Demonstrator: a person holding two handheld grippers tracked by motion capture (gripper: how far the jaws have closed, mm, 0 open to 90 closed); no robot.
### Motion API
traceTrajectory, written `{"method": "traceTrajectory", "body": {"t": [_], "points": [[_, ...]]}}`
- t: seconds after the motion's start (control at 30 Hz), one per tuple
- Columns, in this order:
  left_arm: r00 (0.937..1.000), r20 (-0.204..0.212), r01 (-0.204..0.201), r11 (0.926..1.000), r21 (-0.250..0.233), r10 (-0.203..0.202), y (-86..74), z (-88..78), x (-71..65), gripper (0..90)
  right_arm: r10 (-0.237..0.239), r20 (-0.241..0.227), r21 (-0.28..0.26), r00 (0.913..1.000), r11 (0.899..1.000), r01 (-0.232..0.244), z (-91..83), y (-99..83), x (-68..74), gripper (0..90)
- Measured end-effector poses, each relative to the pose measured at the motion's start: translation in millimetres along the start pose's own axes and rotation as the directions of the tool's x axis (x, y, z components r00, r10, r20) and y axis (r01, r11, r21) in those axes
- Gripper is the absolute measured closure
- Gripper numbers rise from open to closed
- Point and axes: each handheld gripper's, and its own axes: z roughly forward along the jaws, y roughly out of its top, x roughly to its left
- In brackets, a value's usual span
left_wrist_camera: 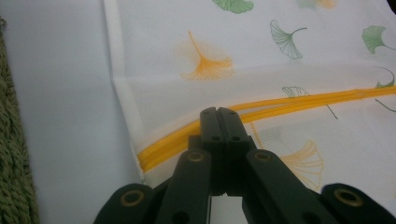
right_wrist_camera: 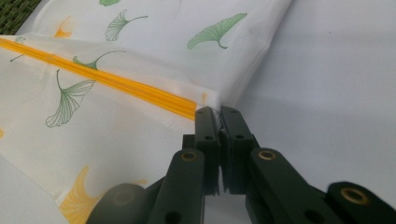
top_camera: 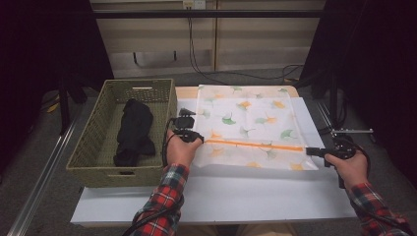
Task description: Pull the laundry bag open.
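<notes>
Spread flat on the white desk (top_camera: 221,196): a white mesh bag (top_camera: 248,125) printed with green and orange ginkgo leaves, occupying the middle and far right of the desktop. Crossed from left to right, toward its near edge, by an orange zipper (top_camera: 253,144).

At the zipper's left end: left tongs (top_camera: 189,136), held in a hand with a red plaid sleeve. In the left gripper view, jaws pressed together with no gap at the tips, lying over the orange zipper (left_wrist_camera: 289,100) near the bag's left hem; whether a fold of mesh bag (left_wrist_camera: 261,51) is pinched there cannot be told.

At the zipper's right end: right tongs (top_camera: 311,151), reaching in level from the right, at the bag's right edge. In the right gripper view, jaws drawn nearly together, nipping the white hem at the corner of the mesh bag (right_wrist_camera: 154,60), just past where the orange zipper (right_wrist_camera: 107,81) stops. Cloth lifted slightly into a ridge at that corner.

Left of the bag, touching the desk's left side: a woven green basket (top_camera: 93,142), rectangular, with a black garment (top_camera: 133,130) bunched lengthwise inside. Basket weave also visible along the left border of the left gripper view (left_wrist_camera: 14,154).

Beyond the desk: a pale wall panel with black cables (top_camera: 196,54) hanging down to the floor.
</notes>
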Motion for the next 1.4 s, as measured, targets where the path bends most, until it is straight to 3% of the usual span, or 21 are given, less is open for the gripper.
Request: {"method": "traceTrajectory", "body": {"t": [0.3, 0.37, 0.6, 1.07, 1.13, 1.4], "points": [[0.9999, -0.005, 0.015, 0.9999, -0.006, -0.015, 1.3, -2.5, 3.4, 90.0, -0.003, -0.001, 0.001, 1.0, 1.0, 0.003, 1.2, -0.2, 0.0, 87.1], [0.9998, -0.02, -0.004, 1.0, 0.002, 0.004, 2.4, -4.4, 4.2, 90.0, -0.003, 0.001, 0.002, 1.0, 1.0, 0.003, 1.4, -0.3, -0.2, 87.1], [0.9997, -0.009, 0.021, 0.9997, -0.011, -0.021, 3.1, -8.0, 5.9, 90.0, -0.002, 0.004, 0.002, 1.0, 1.0, 0.002, 0.9, -0.7, -2.1, 87.1], [0.9997, -0.021, 0.011, 0.9998, -0.015, -0.011, 3.0, -11.0, 8.8, 90.0, 0.007, 0.006, 0.001, 1.0, 1.0, -0.007, 0.7, 0.4, -2.9, 87.1], [0.9994, -0.024, 0.026, 0.9994, -0.024, -0.027, 2.7, -10.2, 8.6, 90.0, 0.002, 0.008, 0.001, 1.0, 1.0, -0.002, 0.7, 0.6, -3.3, 87.1], [0.9993, -0.027, 0.027, 0.9991, -0.032, -0.028, 2.2, -12.3, 10.6, 90.0, 0.012, 0.009, -0.005, 0.9999, 1.0, -0.012, -0.5, 0.0, -6.4, 87.1]]}}
